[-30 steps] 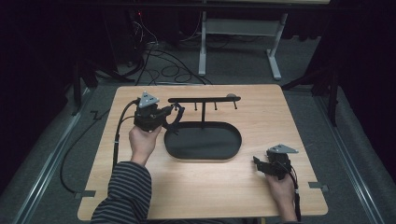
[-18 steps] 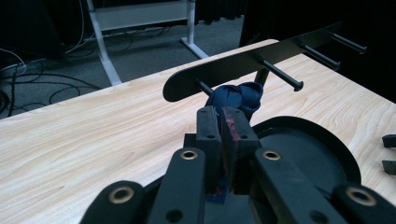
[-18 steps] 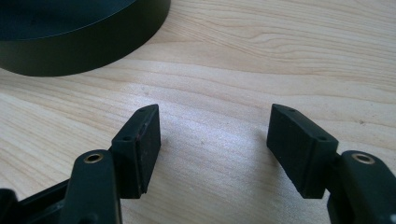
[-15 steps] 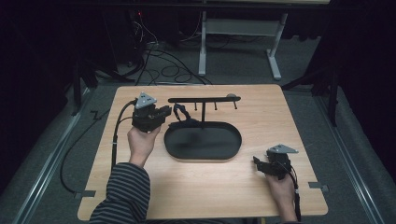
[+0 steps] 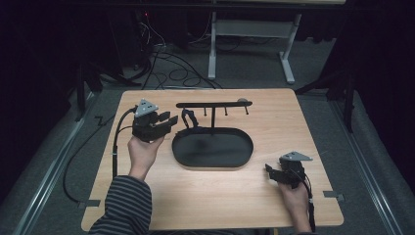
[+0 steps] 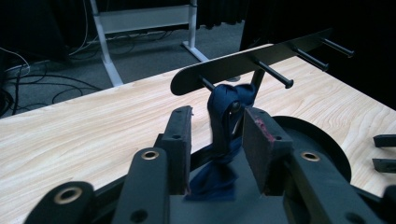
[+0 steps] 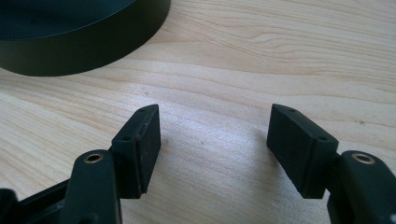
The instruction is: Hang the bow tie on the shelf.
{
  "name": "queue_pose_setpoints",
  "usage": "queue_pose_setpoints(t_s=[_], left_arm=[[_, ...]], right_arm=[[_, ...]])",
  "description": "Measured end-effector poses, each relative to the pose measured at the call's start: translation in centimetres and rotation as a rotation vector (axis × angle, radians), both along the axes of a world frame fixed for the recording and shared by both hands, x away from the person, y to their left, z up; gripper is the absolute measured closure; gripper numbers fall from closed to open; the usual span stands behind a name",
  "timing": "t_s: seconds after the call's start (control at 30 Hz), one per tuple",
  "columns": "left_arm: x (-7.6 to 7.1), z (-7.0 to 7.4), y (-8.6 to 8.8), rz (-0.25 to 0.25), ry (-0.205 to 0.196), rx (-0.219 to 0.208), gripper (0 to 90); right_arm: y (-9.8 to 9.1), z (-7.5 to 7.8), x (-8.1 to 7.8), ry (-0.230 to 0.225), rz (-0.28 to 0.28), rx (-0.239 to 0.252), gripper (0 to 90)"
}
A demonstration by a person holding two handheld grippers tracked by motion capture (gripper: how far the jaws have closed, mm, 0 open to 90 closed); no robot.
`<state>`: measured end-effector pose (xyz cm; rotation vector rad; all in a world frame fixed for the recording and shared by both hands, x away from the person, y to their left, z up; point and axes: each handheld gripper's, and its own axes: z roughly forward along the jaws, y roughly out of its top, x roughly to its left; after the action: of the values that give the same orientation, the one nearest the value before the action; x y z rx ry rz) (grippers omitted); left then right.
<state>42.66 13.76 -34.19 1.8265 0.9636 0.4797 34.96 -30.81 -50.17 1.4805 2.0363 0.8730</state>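
L gripper (image 6: 215,140) jaws just been opening, standing apart now, pads not pressing dark blue band (image 6: 229,121). Band hanging on end peg of black rack (image 5: 214,104), over oval tray (image 5: 213,161). Looks released, hang step done. R gripper (image 7: 212,149) open, empty, resting on table (image 5: 274,205).

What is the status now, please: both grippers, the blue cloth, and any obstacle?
Left gripper jaws just opening, blue cloth between them, hanging on rack end peg. Right gripper open, empty, resting on table. Nothing in the way.
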Motion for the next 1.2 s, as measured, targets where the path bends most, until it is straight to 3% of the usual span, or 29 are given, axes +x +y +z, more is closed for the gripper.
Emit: queue_pose_setpoints(t_s=[0.2, 0.57, 1.2], left_arm=[[-0.6, 0.0, 0.9, 0.01, 0.007, -0.022, 57.4], [-1.6, 0.2, 1.9, 0.015, 0.002, -0.008, 55.8], [-3.2, -0.3, 3.6, 0.042, 0.003, -0.018, 55.7]], right_arm=[[0.0, 0.0, 0.0, 0.0, 0.0, 0.0, 36.6], [0.0, 0.0, 0.0, 0.0, 0.001, -0.001, 36.6], [0.0, 0.0, 0.0, 0.0, 0.0, 0.0, 36.6]])
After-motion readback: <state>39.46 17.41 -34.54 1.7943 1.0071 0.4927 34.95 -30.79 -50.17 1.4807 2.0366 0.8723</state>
